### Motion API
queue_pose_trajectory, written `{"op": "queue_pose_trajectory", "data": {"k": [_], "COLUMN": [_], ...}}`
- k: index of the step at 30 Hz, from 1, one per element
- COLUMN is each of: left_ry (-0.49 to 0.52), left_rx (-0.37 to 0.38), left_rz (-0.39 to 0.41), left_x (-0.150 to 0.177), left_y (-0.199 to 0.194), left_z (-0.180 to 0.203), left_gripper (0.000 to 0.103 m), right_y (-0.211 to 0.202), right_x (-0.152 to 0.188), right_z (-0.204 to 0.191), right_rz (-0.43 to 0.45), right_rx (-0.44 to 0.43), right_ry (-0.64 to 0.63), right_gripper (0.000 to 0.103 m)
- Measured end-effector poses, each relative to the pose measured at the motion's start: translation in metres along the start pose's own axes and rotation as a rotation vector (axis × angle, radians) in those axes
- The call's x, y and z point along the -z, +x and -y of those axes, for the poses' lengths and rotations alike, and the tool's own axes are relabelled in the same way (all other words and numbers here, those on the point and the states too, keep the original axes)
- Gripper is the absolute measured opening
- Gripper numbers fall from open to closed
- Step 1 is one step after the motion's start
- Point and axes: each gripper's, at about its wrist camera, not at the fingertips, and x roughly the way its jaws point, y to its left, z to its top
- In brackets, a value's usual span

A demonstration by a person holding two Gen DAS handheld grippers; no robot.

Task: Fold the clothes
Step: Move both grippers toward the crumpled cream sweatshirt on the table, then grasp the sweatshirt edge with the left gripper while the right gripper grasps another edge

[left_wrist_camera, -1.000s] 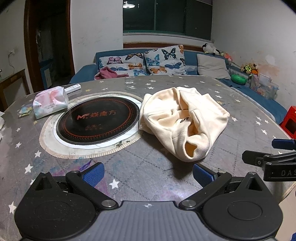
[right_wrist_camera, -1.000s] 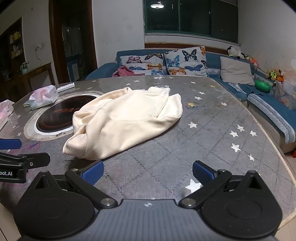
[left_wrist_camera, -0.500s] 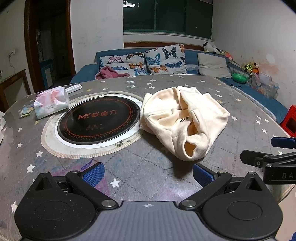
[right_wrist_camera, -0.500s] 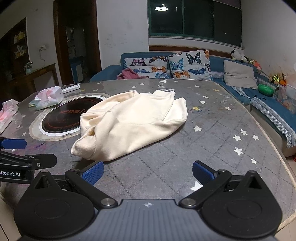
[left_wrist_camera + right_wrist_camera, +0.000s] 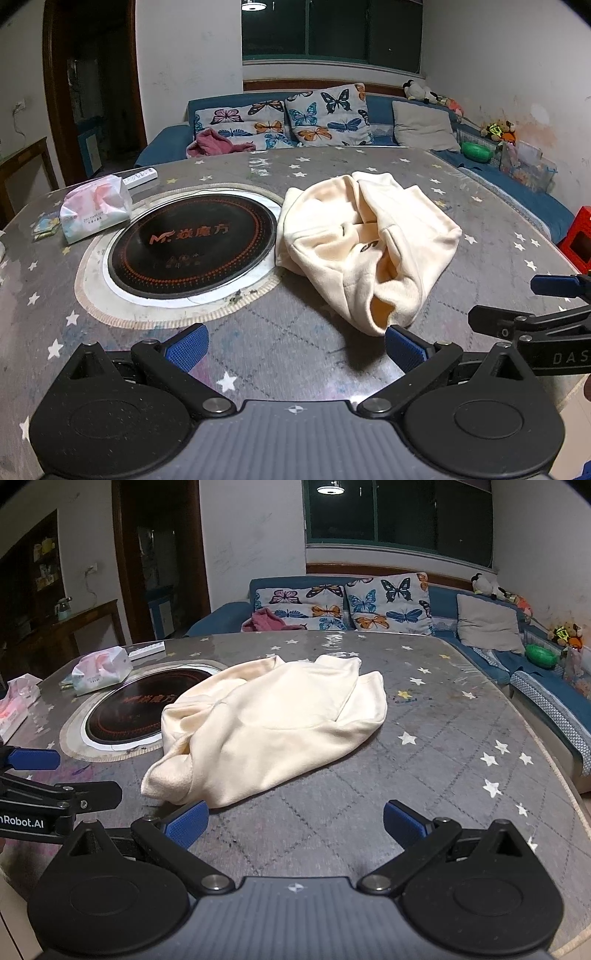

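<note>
I see the cream sweatshirt [image 5: 365, 236] lying crumpled in a loose heap on the surface [image 5: 295, 332], its left edge just overlapping the rim of the round black cooktop [image 5: 192, 240] set into the middle. A dark printed mark shows in a fold of the sweatshirt, too creased for me to read. From my right camera the same garment [image 5: 273, 727] covers the cooktop's [image 5: 125, 712] right side.

My left tool [image 5: 295, 347] hangs low over the surface on the near side of the cooktop, its blue pads spread wide and holding nothing; the right pad sits just short of the sweatshirt's nearest fold. My right tool [image 5: 295, 825] is likewise spread and empty, its left pad right at the garment's near hem; I cannot tell whether it touches. Each tool shows at the edge of the other's camera, one side plate reading "DAS", the other "nRobot.AI".

The cooktop carries orange lettering, an "M" logo followed by Chinese characters. Left of the cooktop lies a soft tissue pack [image 5: 96, 208] with small print I cannot make out, and beyond that a white remote [image 5: 140, 176]. Behind the cooktop, past the far edge of the surface, stands a blue sofa [image 5: 166, 140] with butterfly cushions [image 5: 328, 114] and a pink garment [image 5: 212, 142].
</note>
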Motion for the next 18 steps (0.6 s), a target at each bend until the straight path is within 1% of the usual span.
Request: {"op": "queue_pose_trajectory", "data": {"k": [2,4,10,15,18], "left_ry": [0.0,0.004,0.016,0.028,0.03], "left_rx": [0.003,0.002,0.003,0.006,0.007], "left_rz": [0.001,0.003,0.01,0.016,0.021], "left_x": [-0.003,-0.007,-0.02,-0.034,-0.044], "left_y": [0.002,0.004,0.013,0.025,0.034], "left_z": [-0.001,-0.002,-0.004,-0.006,-0.008], "left_gripper": [0.103,0.103,0.103,0.103,0.102], "right_y": [0.003,0.007,0.016,0.026,0.032], "right_x": [-0.002,-0.005,-0.015,-0.027,-0.036], "right_z": [0.0,0.0,0.002,0.006,0.01], "right_rz": [-0.005,-0.009,-0.025,-0.039,-0.042], "right_rx": [-0.006,-0.014,-0.038,-0.055,-0.06], "right_ry": [0.001,0.001,-0.006,-0.009,-0.006], "right_gripper": [0.101,0.098,0.095,0.091,0.087]}}
